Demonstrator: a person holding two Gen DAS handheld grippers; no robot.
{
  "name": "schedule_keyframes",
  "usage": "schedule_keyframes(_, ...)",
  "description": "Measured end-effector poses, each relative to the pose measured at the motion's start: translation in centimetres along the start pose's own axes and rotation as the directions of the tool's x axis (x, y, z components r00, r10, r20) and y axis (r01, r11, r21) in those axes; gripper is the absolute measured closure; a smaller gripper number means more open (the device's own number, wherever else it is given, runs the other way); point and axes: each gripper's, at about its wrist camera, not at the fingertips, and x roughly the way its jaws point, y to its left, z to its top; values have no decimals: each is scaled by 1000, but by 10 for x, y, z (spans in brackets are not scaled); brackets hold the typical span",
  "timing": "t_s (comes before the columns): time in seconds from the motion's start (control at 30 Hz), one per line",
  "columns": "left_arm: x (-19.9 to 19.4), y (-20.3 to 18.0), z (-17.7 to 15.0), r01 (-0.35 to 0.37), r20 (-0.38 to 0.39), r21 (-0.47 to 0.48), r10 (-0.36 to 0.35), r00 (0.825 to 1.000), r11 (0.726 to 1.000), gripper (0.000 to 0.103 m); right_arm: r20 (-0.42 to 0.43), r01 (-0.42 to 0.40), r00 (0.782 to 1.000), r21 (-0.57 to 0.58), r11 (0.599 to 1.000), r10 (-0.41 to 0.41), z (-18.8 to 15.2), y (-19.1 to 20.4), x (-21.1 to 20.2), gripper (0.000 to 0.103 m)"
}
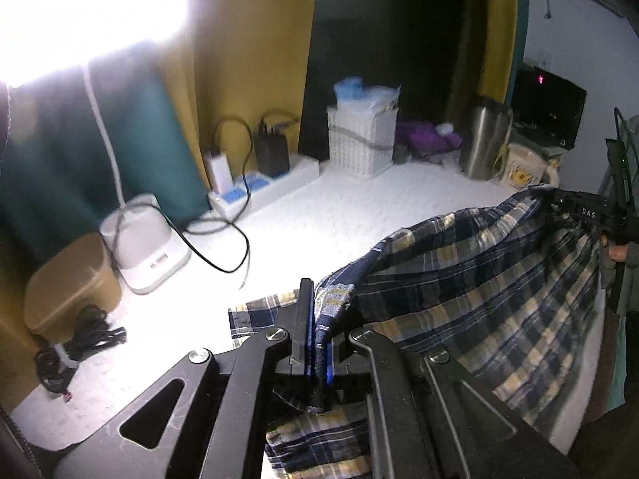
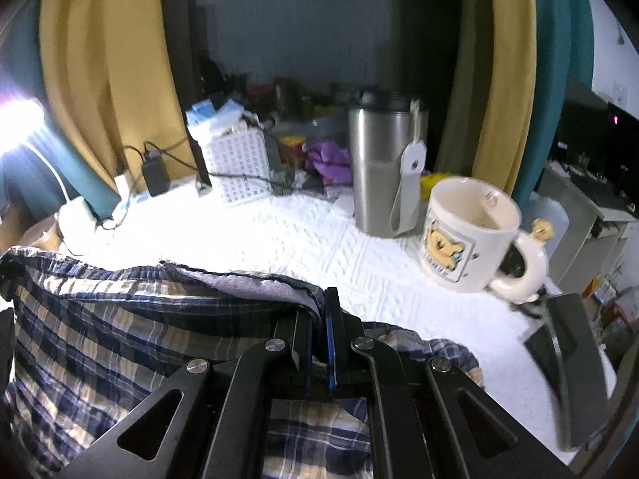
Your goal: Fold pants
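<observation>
Black linkage arms fill the foreground of both wrist views, converging on blue-padded jaws. Left gripper point(image 1: 315, 343): jaws closed on a bunched edge of the plaid pants point(image 1: 471, 279), the cloth pinched between the pads. Right gripper point(image 2: 319, 343): jaws likewise closed on a hemmed edge of the same garment, which runs away toward the left of that view. The right gripper also shows at the far right of the left wrist view, clamped on the opposite end of the edge, so the pants hang stretched between the two tools, with their lower part lying on the white textured surface point(image 1: 359, 207).

Landmark: the cartoon-print mug point(image 2: 467, 235). It stands on the surface just beyond the right gripper, with a steel tumbler point(image 2: 379, 167) just behind it and a white woven basket point(image 2: 235, 167) farther off to its left. A lamp base point(image 1: 143, 247) and a loose black cable point(image 1: 223, 247) lie well apart from the mug, on the far left side.

Judged risks: both grips hold only a narrow strip of cloth, so a sharp pull could let an edge slip free and spoil the fold. If the fold is carried forward, the right gripper or trailing cloth could strike the mug and tip it. On the left, dragged cloth could snag the cable.
</observation>
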Motion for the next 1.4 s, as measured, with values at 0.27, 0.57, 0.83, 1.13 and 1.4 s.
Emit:
schedule_keyframes(0.27,58,26,-15,-15,-142,-46,8,990,999,84,-112,31,993,-25,999,-34,-5,7,53,98)
schedule_keyframes(0.57,71,71,-33,-124,-171,-181,93,981,976,50,-148,69,986,-71,995,-79,-1,16,71,96)
schedule_keyframes(0.83,45,52,-30,4,-85,-110,-13,996,994,29,-116,75,990,-69,995,-82,4,13,51,7)
schedule_keyframes(1.13,79,50,-42,-90,-207,55,99,973,994,29,-69,97,992,-115,989,-105,9,22,26,0)
schedule_keyframes(1.4,97,71,-13,-192,-154,12,191,969,981,29,-76,107,991,-98,989,-114,3,18,32,0)
